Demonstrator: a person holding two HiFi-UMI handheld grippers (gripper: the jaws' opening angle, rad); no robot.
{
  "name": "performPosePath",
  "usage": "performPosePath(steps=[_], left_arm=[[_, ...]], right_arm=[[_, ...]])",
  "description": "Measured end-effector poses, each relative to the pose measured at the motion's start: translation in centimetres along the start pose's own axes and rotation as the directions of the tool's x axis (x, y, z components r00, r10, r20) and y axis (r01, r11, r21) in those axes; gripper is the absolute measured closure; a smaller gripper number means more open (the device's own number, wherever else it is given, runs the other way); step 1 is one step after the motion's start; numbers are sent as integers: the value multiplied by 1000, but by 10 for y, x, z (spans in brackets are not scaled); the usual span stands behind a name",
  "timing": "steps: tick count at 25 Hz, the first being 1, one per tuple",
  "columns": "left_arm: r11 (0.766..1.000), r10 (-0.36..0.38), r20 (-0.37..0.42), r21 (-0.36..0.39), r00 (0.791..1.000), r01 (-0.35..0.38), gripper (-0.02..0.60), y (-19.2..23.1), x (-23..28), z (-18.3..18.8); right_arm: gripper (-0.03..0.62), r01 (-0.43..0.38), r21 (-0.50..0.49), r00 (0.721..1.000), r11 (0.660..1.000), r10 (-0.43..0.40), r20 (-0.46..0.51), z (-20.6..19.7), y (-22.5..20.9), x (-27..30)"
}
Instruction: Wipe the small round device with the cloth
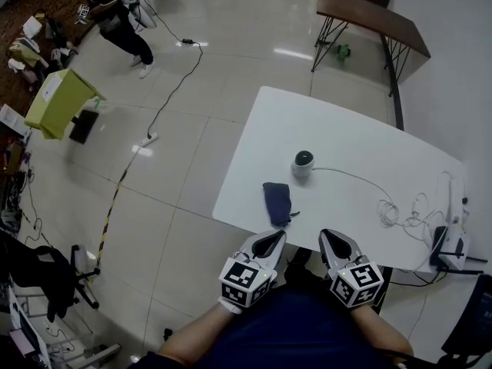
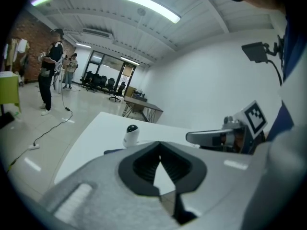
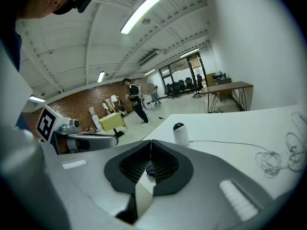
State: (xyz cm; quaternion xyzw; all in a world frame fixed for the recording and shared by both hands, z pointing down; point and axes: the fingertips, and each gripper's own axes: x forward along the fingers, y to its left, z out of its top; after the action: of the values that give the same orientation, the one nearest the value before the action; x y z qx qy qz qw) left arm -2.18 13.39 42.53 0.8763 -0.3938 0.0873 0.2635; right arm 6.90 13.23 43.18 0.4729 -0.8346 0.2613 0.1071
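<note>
Both grippers, left (image 1: 268, 244) and right (image 1: 336, 244), jaws together and empty, approach; next, open on the cloth (image 1: 277, 203) beside the device (image 1: 303, 163).

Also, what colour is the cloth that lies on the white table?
Dark navy blue. The cloth shows best in the head view.

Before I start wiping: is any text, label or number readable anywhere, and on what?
None readable.
On the device and cloth: no print visible.
On the cubes of the left claw and right claw: black-and-white square patterns, no letters.
On the yellow-green box: a pale patch, too small to read.
</note>
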Motion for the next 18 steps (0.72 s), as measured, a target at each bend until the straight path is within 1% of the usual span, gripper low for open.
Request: performPosePath(steps=[5, 7, 9, 12, 15, 17, 18], left_arm=[[998, 60, 13, 3, 998, -60, 580, 7, 38, 6], [997, 73, 3, -13, 997, -73, 577, 5, 51, 10], [995, 97, -7, -30, 995, -97, 557, 7, 63, 12], [986, 160, -27, -41, 987, -161, 537, 19, 74, 9], [973, 224, -56, -39, 973, -226, 501, 31, 85, -1], [965, 252, -97, -49, 963, -257, 451, 43, 93, -12], [960, 266, -126, -58, 956, -275, 413, 52, 96, -19]], right_arm=[[582, -26, 11, 1000, 1000, 26, 12, 24, -44, 11], [582, -46, 23, 999, 999, 45, 8, 27, -56, 15], [582, -62, 30, 998, 998, 62, -3, 28, -67, 19], [582, -87, 28, 996, 996, 88, -23, 28, -78, 28], [582, -113, 26, 992, 993, 114, -48, 23, -87, 34], [582, -128, 32, 989, 991, 129, -65, 18, -89, 40], [582, -135, 34, 988, 990, 137, -71, 16, -89, 43]])
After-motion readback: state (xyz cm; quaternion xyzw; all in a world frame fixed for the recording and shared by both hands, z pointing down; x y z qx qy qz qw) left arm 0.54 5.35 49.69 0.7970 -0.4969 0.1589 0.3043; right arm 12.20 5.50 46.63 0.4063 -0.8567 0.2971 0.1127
